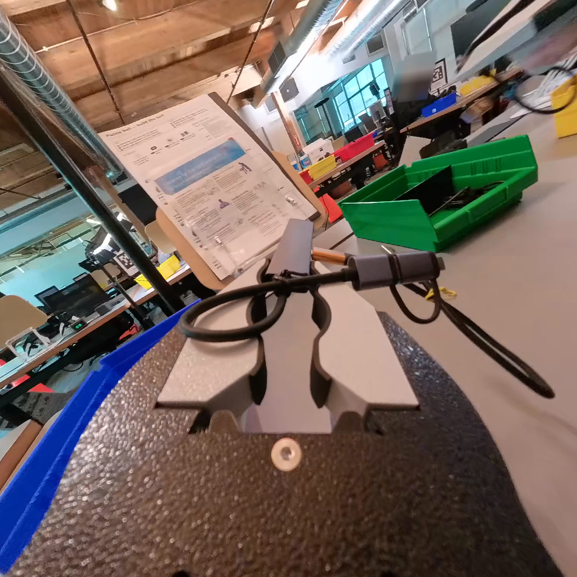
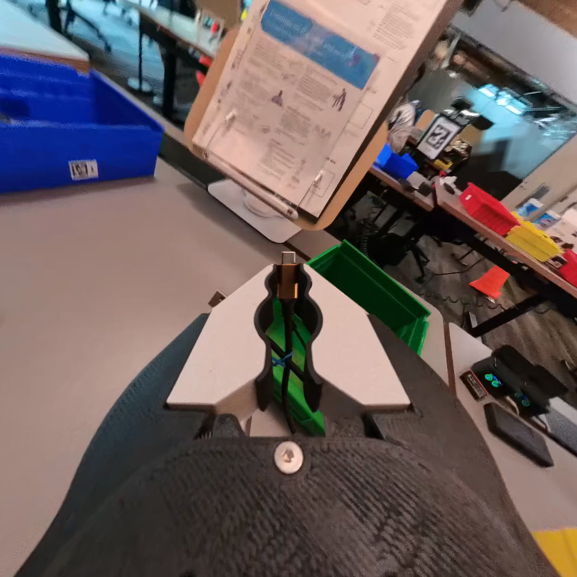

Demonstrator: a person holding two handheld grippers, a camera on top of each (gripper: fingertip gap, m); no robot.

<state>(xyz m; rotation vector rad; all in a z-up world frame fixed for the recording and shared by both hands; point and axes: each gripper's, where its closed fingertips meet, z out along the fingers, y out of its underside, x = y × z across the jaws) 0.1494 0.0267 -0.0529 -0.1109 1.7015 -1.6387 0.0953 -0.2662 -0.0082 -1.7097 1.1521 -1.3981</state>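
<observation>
My left gripper [image 1: 288, 281] is shut on a flat grey hub [image 1: 293, 240] that sticks up past its fingertips. The hub's own black cable [image 1: 224, 315] is coiled and tied, and ends in a grey connector [image 1: 393, 268] pointing right. A copper-coloured plug [image 1: 329, 256] sits at the hub's right side. A black cable loop [image 1: 499, 359] with a yellow tie hangs to the right. My right gripper [image 2: 288, 274] is shut on another copper-coloured plug [image 2: 287, 282], metal tip forward. Its black cable [image 2: 285, 374], with a blue tie, hangs between the fingers over the green bin [image 2: 368, 290].
A grey table [image 2: 93, 265] carries a blue bin [image 2: 78, 146] at the left, also in the left wrist view [image 1: 62, 421]. The green bin [image 1: 390, 215] holds dark items. A printed sheet on a stand [image 2: 296, 109] rises at the table's far edge. A yellow bin [image 1: 565, 106] is far right. The tips of one gripper are about 30 centimetres away from the tips of the other.
</observation>
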